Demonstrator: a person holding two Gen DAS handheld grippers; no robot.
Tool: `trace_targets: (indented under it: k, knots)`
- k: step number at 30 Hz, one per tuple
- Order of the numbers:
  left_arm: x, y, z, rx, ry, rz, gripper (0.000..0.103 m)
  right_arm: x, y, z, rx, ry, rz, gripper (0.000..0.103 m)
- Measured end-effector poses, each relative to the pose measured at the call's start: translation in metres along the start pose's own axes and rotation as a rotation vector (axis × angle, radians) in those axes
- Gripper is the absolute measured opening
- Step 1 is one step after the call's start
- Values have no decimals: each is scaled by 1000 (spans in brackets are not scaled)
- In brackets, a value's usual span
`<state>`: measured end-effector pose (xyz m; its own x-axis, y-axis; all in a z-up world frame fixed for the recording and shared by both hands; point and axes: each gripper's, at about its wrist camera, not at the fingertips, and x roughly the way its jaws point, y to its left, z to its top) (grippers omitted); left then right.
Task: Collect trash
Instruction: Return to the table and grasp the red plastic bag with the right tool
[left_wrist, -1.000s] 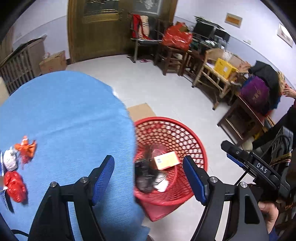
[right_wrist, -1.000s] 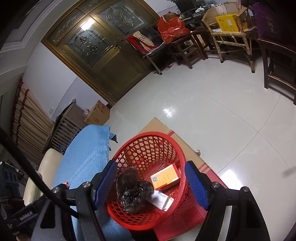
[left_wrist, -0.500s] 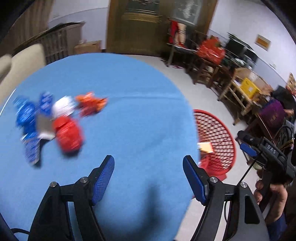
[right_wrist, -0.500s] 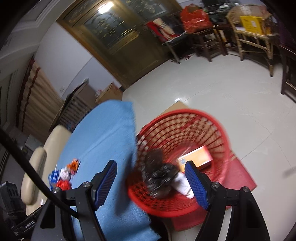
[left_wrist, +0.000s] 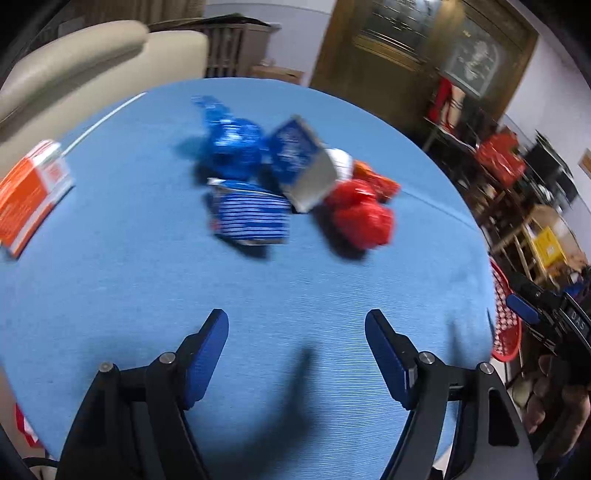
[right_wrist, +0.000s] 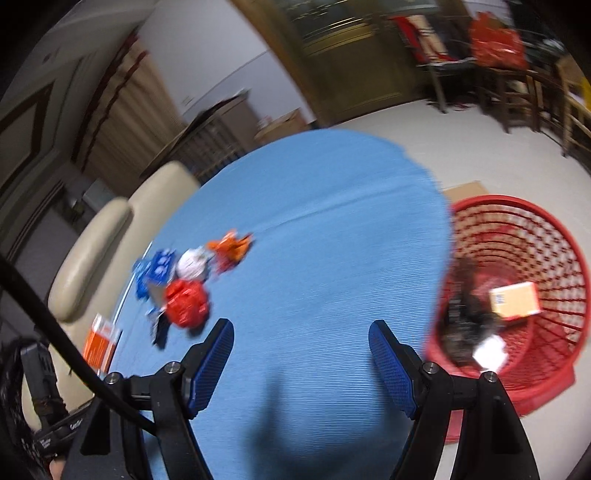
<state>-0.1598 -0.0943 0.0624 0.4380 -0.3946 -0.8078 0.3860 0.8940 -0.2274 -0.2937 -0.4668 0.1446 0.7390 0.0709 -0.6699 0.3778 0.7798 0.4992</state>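
Trash lay heaped on the blue cloth (left_wrist: 258, 314), well ahead of the left gripper (left_wrist: 295, 354), whose jaws stood released with nothing between them. The right gripper (right_wrist: 301, 363) hung over the same cloth, jaws likewise spread and empty.

Nearest the left gripper in the heap sat a striped blue wrapper (left_wrist: 249, 218) and a red wad (left_wrist: 360, 214), with a blue packet (left_wrist: 299, 155), a blue wad (left_wrist: 231, 144) and an orange scrap (left_wrist: 376, 181) just behind. An orange box (left_wrist: 29, 195) lay apart from the heap, near the cloth's edge. A red basket (right_wrist: 517, 295) stood on the floor beside the table, already holding a box and dark waste.

The pieces touched one another, so a pinch on one would likely have dragged or scattered its neighbours. Crinkled foil could have slipped from smooth pads, and a snagged cloth might have tugged the whole heap toward the edge.
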Motion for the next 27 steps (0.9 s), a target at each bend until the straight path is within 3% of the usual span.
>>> trace_targets:
  k: [9, 27]
  knots:
    - [-11, 48, 3, -85, -28, 49, 77, 36, 76, -7, -133, 71, 37, 78]
    - [-18, 67, 5, -123, -38, 57, 77, 108, 140, 12, -268, 152, 44, 78]
